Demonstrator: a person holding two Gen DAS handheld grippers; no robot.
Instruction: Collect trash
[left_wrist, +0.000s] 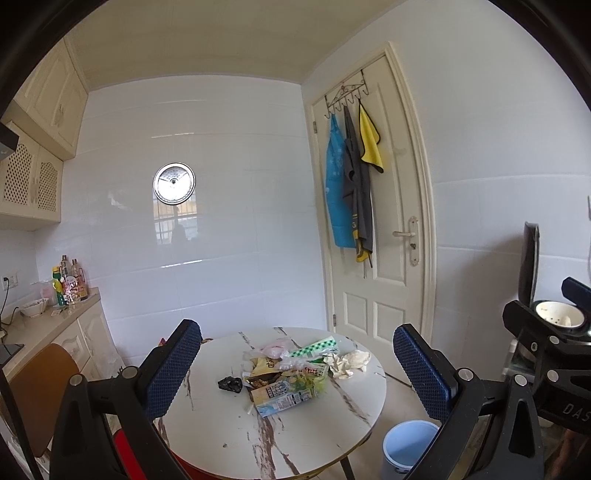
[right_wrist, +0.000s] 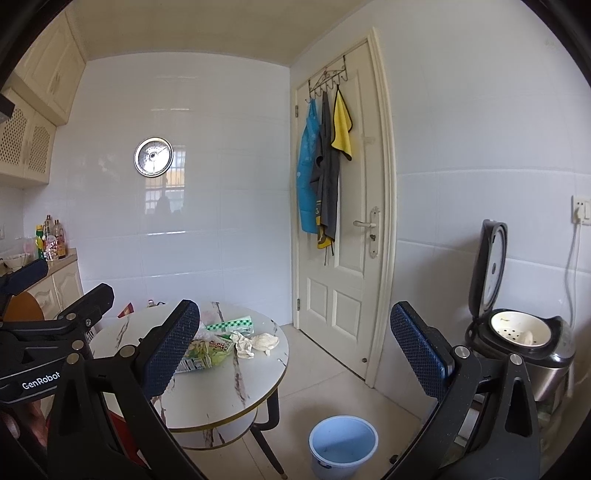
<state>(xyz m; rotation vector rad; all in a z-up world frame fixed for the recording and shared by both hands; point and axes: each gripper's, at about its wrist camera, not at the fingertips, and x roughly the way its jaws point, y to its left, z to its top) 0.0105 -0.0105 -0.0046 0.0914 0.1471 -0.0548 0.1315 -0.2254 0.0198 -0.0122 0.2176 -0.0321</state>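
Both claws spread wide and empty, held above and short of the table: left gripper framing the litter squarely, right gripper off to the right, looking past the table edge. Just beyond, on the round marble table, a heap of trash: black scrap at its left, milk carton nearest, long axis running left to right, slightly tilted; crumpled tissues at the far right, green checked wrapper behind. Straight ahead and below the left claw, so probably the nearer one for a first pick. Down right on the floor, beside the table, blue bin, mouth open.
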